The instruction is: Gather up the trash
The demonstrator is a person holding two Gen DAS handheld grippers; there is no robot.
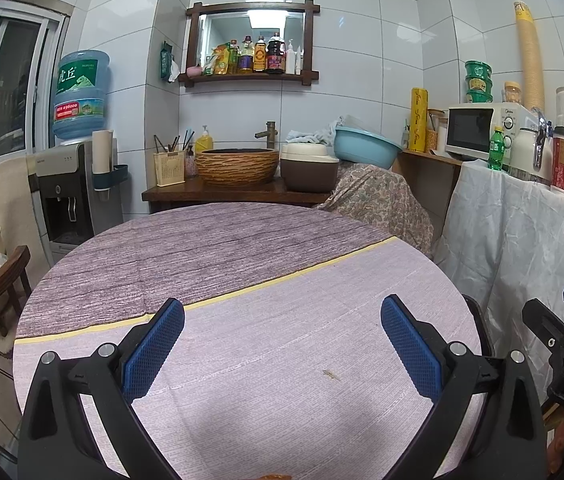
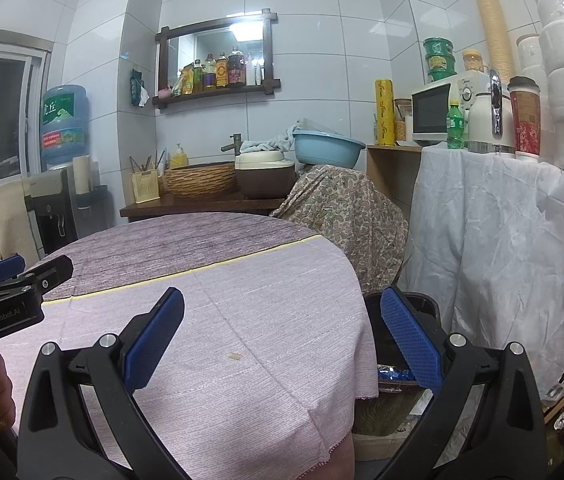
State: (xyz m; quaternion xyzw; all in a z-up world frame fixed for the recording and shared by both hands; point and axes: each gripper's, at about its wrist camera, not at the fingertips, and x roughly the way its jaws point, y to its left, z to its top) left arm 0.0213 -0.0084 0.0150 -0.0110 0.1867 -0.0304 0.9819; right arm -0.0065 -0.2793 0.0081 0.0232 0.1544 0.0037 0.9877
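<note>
My left gripper (image 1: pixel 282 312) hangs open over the round table (image 1: pixel 210 248), which is covered in a pale purple cloth, and holds nothing. A tiny tan scrap (image 1: pixel 331 375) lies on the cloth between its fingers. My right gripper (image 2: pixel 282 304) is also open and bare, over the table's right edge. The same small scrap (image 2: pixel 235 356) lies on the cloth near its left finger. Below the right finger stands a dark-rimmed bin (image 2: pixel 425 300) on the floor, with a blue wrapper (image 2: pixel 391 374) inside it.
Behind the table is a counter with a woven basin (image 1: pixel 237 166), a brown cooker (image 1: pixel 309 170) and a blue bowl (image 1: pixel 365 148). A white-draped shelf (image 2: pixel 493 216) with a microwave stands on the right, a water dispenser (image 1: pixel 68 184) and wooden stool (image 1: pixel 0 288) on the left.
</note>
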